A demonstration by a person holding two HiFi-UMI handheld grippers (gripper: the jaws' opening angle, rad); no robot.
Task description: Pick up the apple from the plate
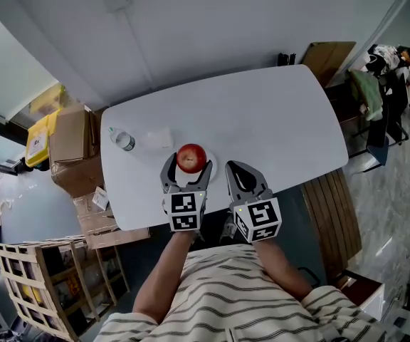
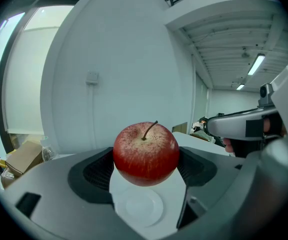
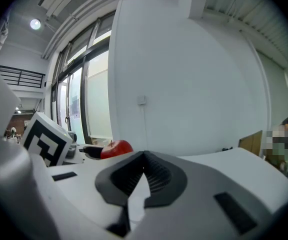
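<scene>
A red apple (image 1: pixel 191 157) sits between the jaws of my left gripper (image 1: pixel 188 164), which is shut on it. In the left gripper view the apple (image 2: pixel 145 154) is upright, stem up, touching both dark pads, and hangs a little above a small white plate (image 2: pixel 141 206). The plate (image 1: pixel 209 171) lies near the front edge of the white table (image 1: pixel 276 120). My right gripper (image 1: pixel 235 168) rests just right of the plate with its jaws shut and nothing in them. From the right gripper view the apple (image 3: pixel 116 148) shows at the left, beyond the closed fingertips (image 3: pixel 145 160).
A clear water bottle (image 1: pixel 123 140) lies on the table's left part. Cardboard boxes (image 1: pixel 70 137) and a wooden rack (image 1: pixel 41 283) stand left of the table. A slatted wooden bench (image 1: pixel 329 216) is at the right, clutter (image 1: pixel 383 84) beyond it.
</scene>
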